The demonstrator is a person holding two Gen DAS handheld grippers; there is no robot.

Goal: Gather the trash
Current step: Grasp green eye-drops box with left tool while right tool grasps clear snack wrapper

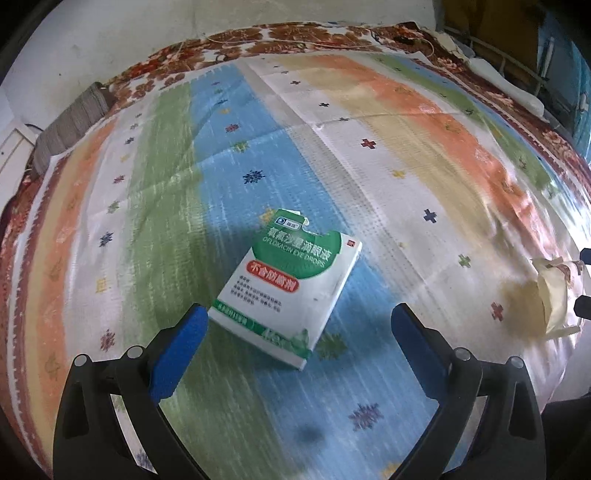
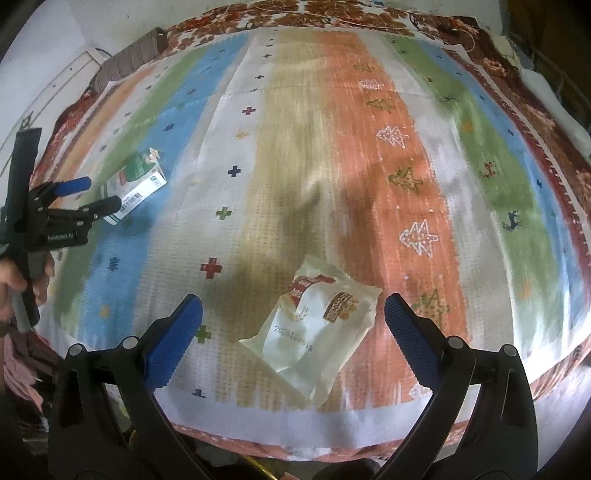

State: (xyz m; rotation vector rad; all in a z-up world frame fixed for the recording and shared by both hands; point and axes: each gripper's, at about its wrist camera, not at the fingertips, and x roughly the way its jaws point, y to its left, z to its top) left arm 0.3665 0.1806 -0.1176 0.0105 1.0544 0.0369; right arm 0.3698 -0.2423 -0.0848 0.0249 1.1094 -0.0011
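While both jaws gape wide, the left gripper (image 1: 299, 321) hovers at a flat cardboard box (image 1: 286, 288), the right gripper (image 2: 293, 314) over a crinkly plastic wrapper (image 2: 314, 328) on the striped woven cloth (image 2: 295, 147).

striped cloth (image 1: 369, 177) spread flat | floral blanket (image 1: 303, 35) beneath | grey folded fabric (image 1: 70, 122) at corner

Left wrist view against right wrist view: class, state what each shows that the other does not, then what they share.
Only the left wrist view shows the box front printed OFLOXACIN EYE DROPS, between the open left tool.

Only the right wrist view shows the snack wrapper whole, with printed date, the open right tool, and the barcode side.

Both show the eye drops box, the wrapper and the striped cloth.
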